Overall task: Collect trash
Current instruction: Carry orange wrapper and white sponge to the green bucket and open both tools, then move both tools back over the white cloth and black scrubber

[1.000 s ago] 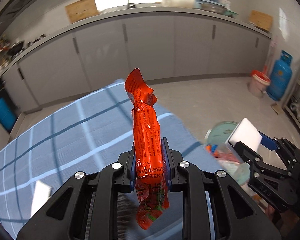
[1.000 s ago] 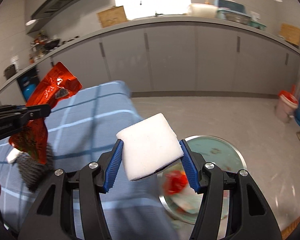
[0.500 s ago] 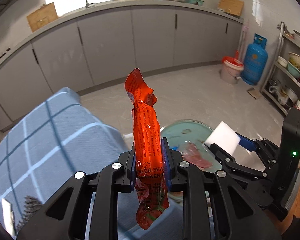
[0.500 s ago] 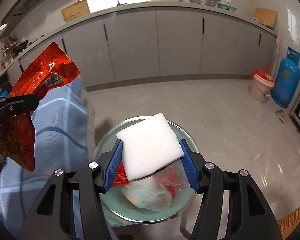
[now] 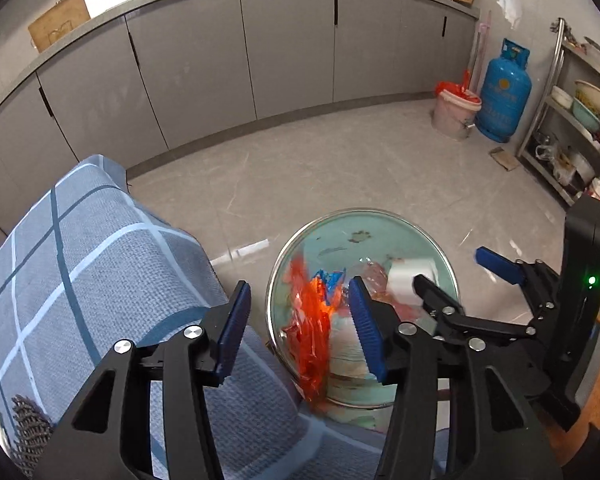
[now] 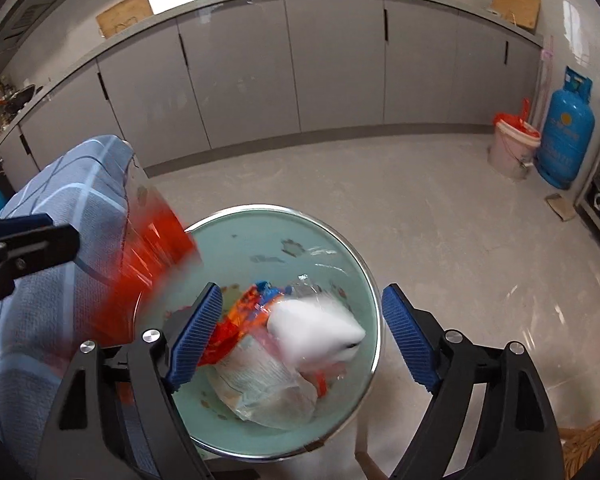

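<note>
Kitchen floor | both hand-held grippers opening, empty | red wrapper, white sponge below, over basin

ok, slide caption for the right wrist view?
Right gripper opening above the bin, white foam block and orange wrapper dropping in.

Both wrist views angled down, near, sharing basin.

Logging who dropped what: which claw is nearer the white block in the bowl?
Right. The right claw hangs opening just above the white block; the left claw opens beside it over the bowl's table-side edge.
</note>
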